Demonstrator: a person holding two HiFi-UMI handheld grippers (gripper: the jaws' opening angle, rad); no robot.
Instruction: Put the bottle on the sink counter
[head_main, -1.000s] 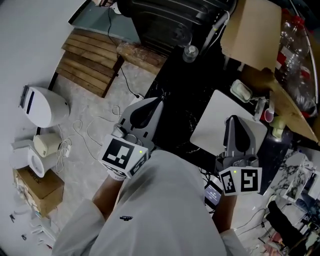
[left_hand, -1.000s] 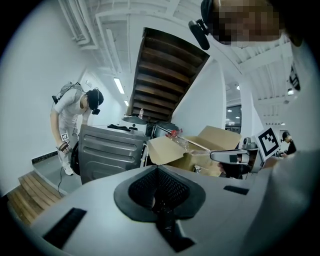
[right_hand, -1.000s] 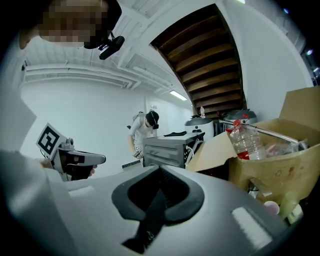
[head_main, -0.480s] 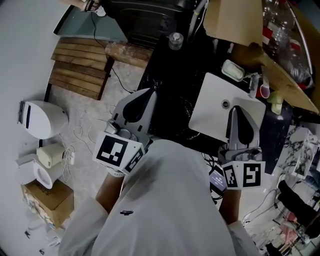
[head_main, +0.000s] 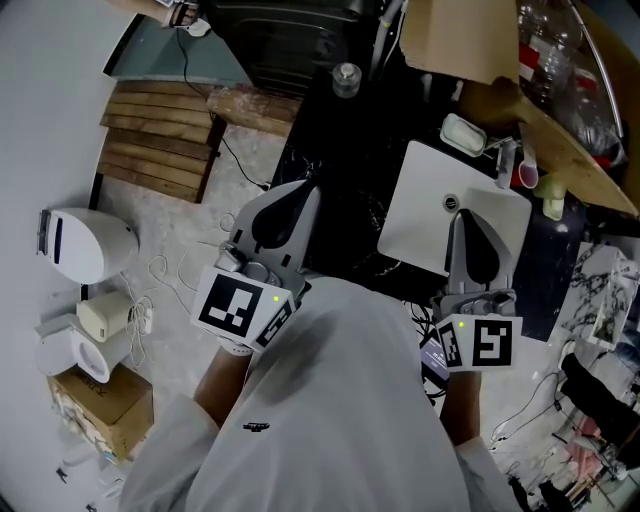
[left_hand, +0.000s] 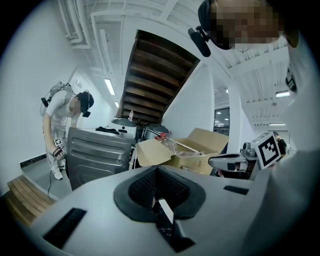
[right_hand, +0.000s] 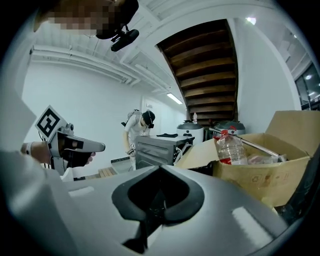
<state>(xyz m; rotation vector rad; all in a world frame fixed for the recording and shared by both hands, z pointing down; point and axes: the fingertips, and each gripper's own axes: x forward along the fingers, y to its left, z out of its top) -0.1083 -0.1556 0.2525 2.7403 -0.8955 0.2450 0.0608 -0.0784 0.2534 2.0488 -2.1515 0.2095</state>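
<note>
A clear bottle (head_main: 346, 80) stands upright on the black sink counter (head_main: 350, 170), far beyond both grippers. More clear bottles, one with a red cap (right_hand: 231, 148), lie in an open cardboard box (head_main: 470, 40) at the back right. The white sink basin (head_main: 425, 230) is set in the counter. My left gripper (head_main: 298, 192) hovers over the counter's left edge, shut and empty. My right gripper (head_main: 470, 228) hangs above the basin, also shut with nothing in it. In each gripper view the jaws meet with nothing between them: left gripper (left_hand: 157, 169), right gripper (right_hand: 159, 169).
A soap dish (head_main: 462, 133) and a red cup (head_main: 527, 177) sit behind the basin. A wooden pallet (head_main: 160, 140), a white appliance (head_main: 85, 240), cables and a cardboard carton (head_main: 100, 395) lie on the floor at left. Another person (left_hand: 62, 127) bends beside a grey machine (left_hand: 97, 152).
The head view has swung a little, so the counter, sink and bottle sit further left. Both grippers stay shut and empty; the right one now hangs more over the basin.
</note>
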